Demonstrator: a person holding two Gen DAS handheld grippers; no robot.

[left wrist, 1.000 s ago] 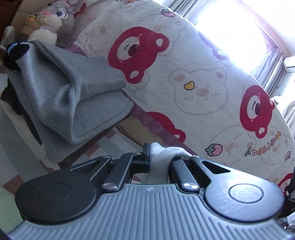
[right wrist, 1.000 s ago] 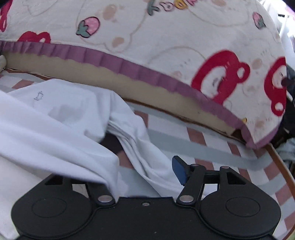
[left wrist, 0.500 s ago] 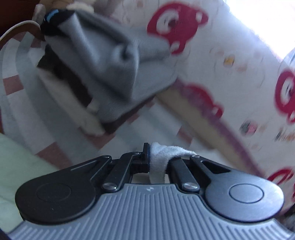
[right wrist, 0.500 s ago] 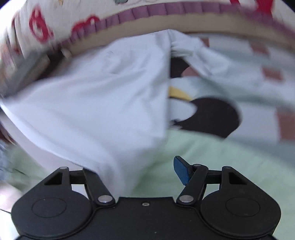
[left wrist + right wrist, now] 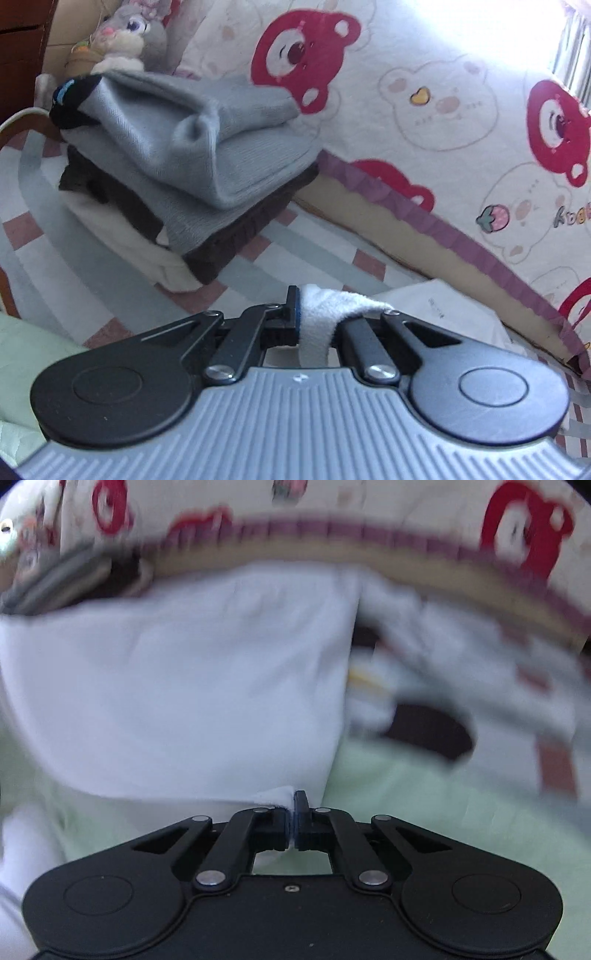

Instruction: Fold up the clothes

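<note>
A white garment [image 5: 192, 686] lies spread over the bed in the right wrist view, blurred by motion. My right gripper [image 5: 293, 805] is shut on the near edge of that white garment, a small fold of cloth pinched between its pads. In the left wrist view my left gripper [image 5: 299, 314] is shut on a thick white band of the same kind of cloth [image 5: 325, 314], which drapes over the right finger. More of the white garment [image 5: 436, 302] shows just beyond it on the bed.
A stack of folded clothes [image 5: 192, 155], grey on top of brown and cream, stands at the left on the striped sheet [image 5: 295, 243]. A bear-print quilt [image 5: 424, 103] rises behind. A plush rabbit [image 5: 125, 33] sits at the back left. Pale green bedding [image 5: 424, 797] lies near me.
My right gripper swung across the bed towards the white garment and went from open to shut on its near edge. The left gripper shifted and rolled slightly, still holding its cloth.
</note>
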